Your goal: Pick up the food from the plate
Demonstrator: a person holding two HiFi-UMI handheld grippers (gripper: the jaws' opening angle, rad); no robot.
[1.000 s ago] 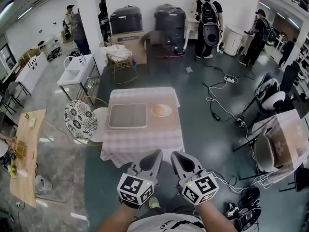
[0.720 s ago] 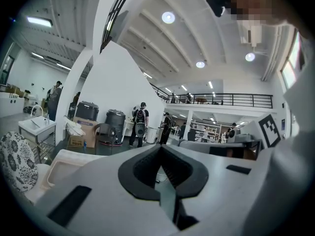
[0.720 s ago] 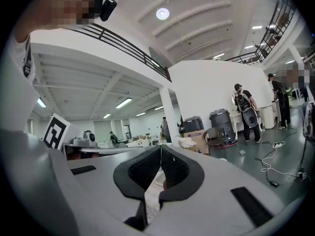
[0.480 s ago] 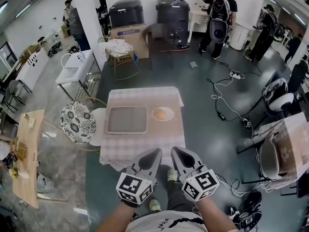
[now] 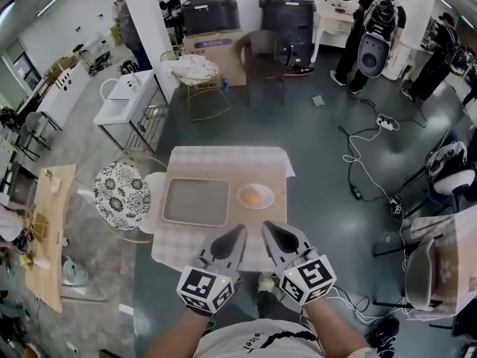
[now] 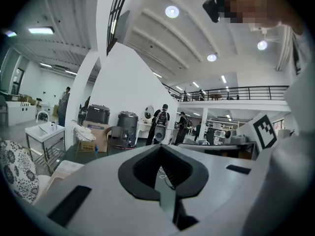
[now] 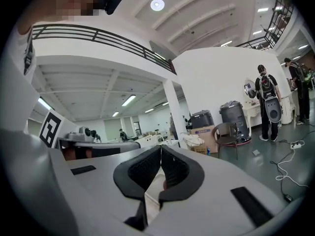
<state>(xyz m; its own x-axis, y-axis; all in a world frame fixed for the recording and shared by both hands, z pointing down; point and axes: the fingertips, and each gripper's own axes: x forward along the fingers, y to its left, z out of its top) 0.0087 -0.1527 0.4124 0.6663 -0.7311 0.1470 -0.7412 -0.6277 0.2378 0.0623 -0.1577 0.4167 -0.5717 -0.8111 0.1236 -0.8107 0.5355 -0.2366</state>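
Note:
A small table under a checked cloth (image 5: 223, 159) stands just ahead of me. On its right half sits a pale plate (image 5: 267, 193) with an orange-brown piece of food (image 5: 253, 198) in it. To the plate's left lies a grey rectangular tray (image 5: 196, 201). My left gripper (image 5: 239, 230) and right gripper (image 5: 267, 227) are side by side over the table's near edge, short of the plate, pointing roughly level. Each one's jaws meet at the tips with nothing between them, as the left gripper view (image 6: 160, 146) and right gripper view (image 7: 160, 147) show.
A round patterned chair (image 5: 121, 186) stands at the table's left. A wooden table (image 5: 46, 230) is further left and a white sink stand (image 5: 127, 103) behind it. Cables (image 5: 358, 170) trail over the floor at right. A dark chair (image 5: 264, 54), black bins (image 5: 287, 13) and people are at the back.
I have walked toward the table: it and the plate sit nearer and lower in the head view. Both grippers, still shut, now overlap its near edge.

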